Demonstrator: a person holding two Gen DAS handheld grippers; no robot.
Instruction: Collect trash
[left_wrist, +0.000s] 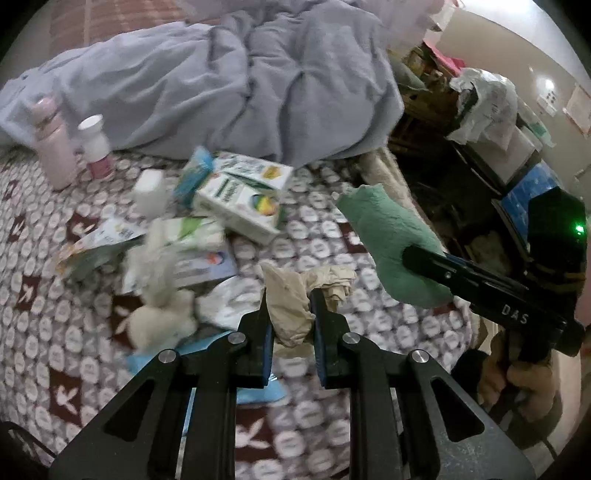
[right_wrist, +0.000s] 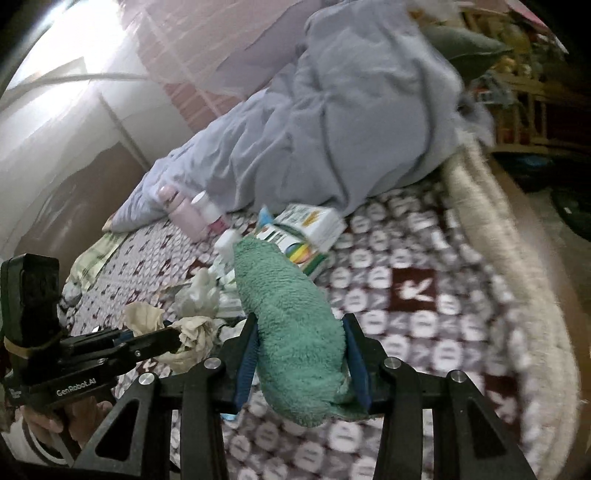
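Observation:
A crumpled beige tissue (left_wrist: 291, 310) hangs between the fingers of my left gripper (left_wrist: 290, 295), which is shut on it above the patterned bedspread (left_wrist: 369, 221). From the right wrist view the same tissue (right_wrist: 192, 332) shows at that gripper's tip (right_wrist: 173, 338). My right gripper (right_wrist: 299, 325) is shut on a rolled green towel (right_wrist: 288, 321), lifted off the bed. In the left wrist view the green towel (left_wrist: 388, 243) sticks out from the right gripper (left_wrist: 410, 258) at the right.
A heap of litter lies on the bed: white tissues (left_wrist: 162, 288), medicine boxes (left_wrist: 243, 203), a white jar (left_wrist: 149, 190), wrappers (left_wrist: 96, 243). A pink bottle (left_wrist: 53, 144) and a white bottle (left_wrist: 96, 144) stand by the grey duvet (left_wrist: 229, 85). Cluttered shelves (left_wrist: 491, 122) lie right of the bed.

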